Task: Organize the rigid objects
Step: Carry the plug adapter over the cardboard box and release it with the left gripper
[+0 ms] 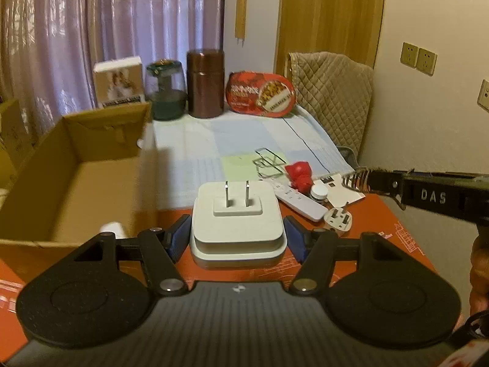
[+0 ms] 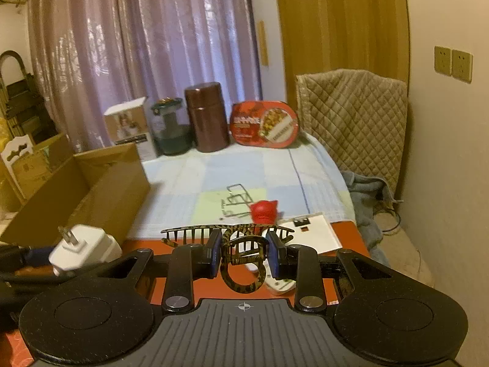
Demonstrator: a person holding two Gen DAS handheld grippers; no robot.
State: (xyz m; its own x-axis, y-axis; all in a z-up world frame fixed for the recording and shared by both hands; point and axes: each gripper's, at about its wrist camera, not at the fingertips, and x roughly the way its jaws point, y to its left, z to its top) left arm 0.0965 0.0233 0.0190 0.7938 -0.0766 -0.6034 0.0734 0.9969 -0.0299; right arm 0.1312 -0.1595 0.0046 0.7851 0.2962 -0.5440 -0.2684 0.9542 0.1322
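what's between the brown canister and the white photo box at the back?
A green-tinted glass jar stands between the brown canister and the white photo box; both wrist views show it.

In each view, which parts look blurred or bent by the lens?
Left wrist view: the cardboard box is smeared, the white charger between the fingers stays sharp, and the door frame bows. Right wrist view: that charger is blurred, the hair claw is sharp, and the wall curves.

Lilac curtains (image 2: 146,46) hang across the back from ten to twelve o'clock, a wooden door (image 2: 342,21) at one o'clock; a quilted beige cover (image 2: 357,113) drapes a chair at two o'clock, beneath two wall sockets (image 2: 453,63), with a blue-grey cloth (image 2: 363,189) on the floor near it
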